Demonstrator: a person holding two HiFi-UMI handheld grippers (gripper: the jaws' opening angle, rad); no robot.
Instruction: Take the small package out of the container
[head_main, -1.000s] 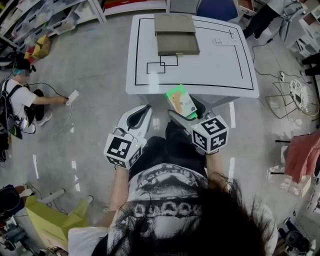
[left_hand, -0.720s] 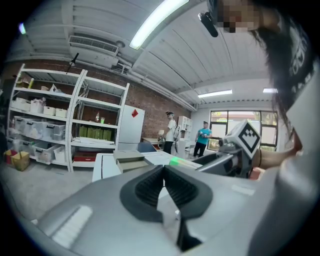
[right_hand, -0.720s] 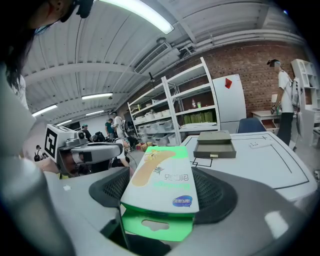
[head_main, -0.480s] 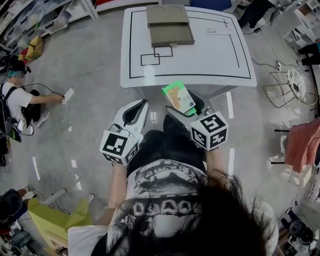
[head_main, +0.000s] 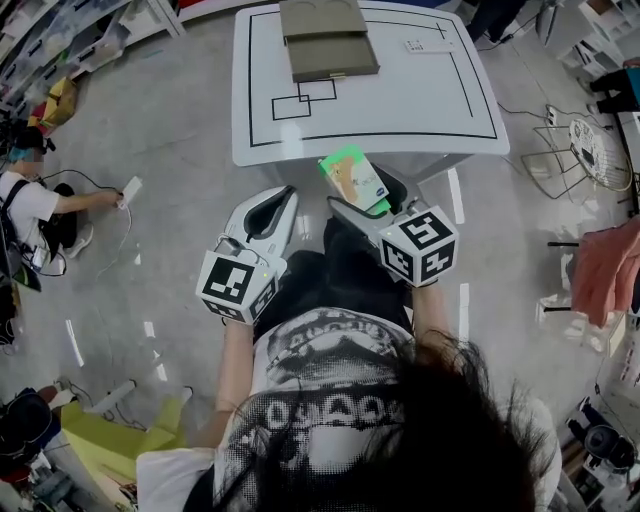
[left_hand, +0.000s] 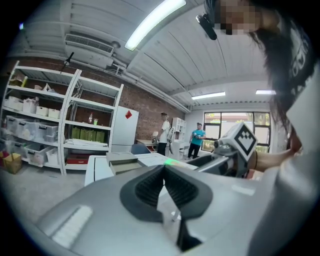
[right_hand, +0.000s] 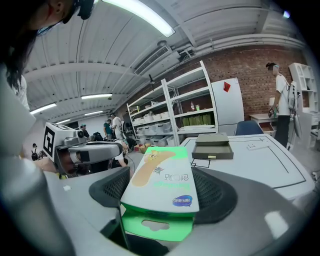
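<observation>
Little changed in the last second: the right gripper (head_main: 362, 198) kept its wide jaws clamped on the package (head_main: 350, 175), just off the table (head_main: 420, 100) edge, well apart from the container (head_main: 325, 45) (removal looked done); the left gripper (head_main: 283, 200) stayed closed, empty

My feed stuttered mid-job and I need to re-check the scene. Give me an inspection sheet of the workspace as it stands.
Surface: white table with black outlines.
Job's things: grey container on the table's far side; small package, green and white, held off the table by its near edge.
Clutter: small white flat item on the table, far right.
Grippers: right gripper shut on the small package; left gripper jaws together, empty.
Cables: black cable on the floor at left; second cable right of the table.
Surroundings: person seated on the floor, shelves, pink cloth.
</observation>
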